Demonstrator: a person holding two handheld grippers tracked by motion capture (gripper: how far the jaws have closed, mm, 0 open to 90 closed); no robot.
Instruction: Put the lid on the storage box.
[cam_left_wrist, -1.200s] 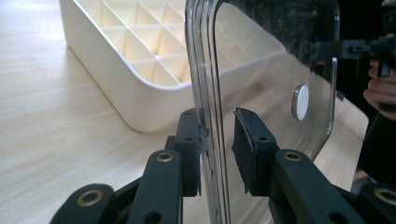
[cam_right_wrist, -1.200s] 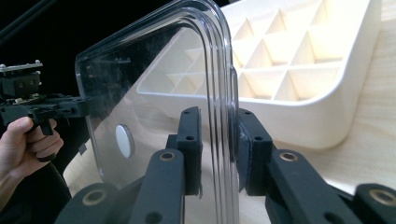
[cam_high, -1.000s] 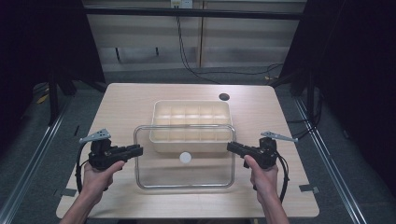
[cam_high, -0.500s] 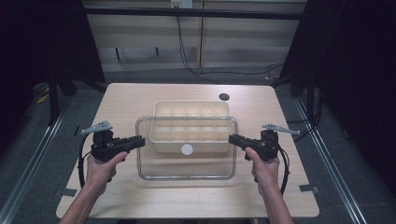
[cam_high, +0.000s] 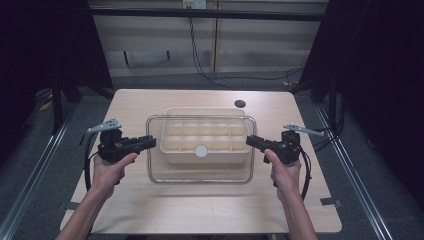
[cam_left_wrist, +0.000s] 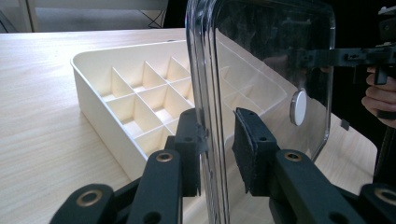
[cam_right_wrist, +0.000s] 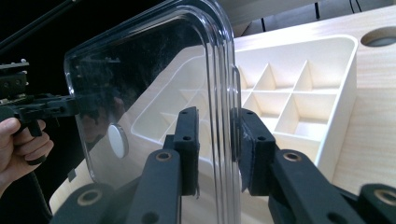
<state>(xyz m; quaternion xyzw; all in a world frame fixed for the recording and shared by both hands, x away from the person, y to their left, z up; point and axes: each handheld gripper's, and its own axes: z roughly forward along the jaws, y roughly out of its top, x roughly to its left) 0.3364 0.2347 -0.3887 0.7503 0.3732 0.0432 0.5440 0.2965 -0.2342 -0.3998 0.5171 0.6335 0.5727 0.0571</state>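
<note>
A clear rectangular lid with a white round knob hangs level above the table, partly over a cream tray divided into several compartments. My left gripper is shut on the lid's left edge, and my right gripper is shut on its right edge. In the left gripper view the lid's rim stands between the black pads of the left gripper, with the tray behind. In the right gripper view the right gripper clamps the lid in front of the tray.
The tray stands mid-table on a light wooden tabletop. A dark round hole lies in the top near the back right. Metal rails run along both sides of the table, and cables hang behind it.
Both hands have risen and moved away from the person, carrying the lid from the table's near half to a place partly over the tray.
</note>
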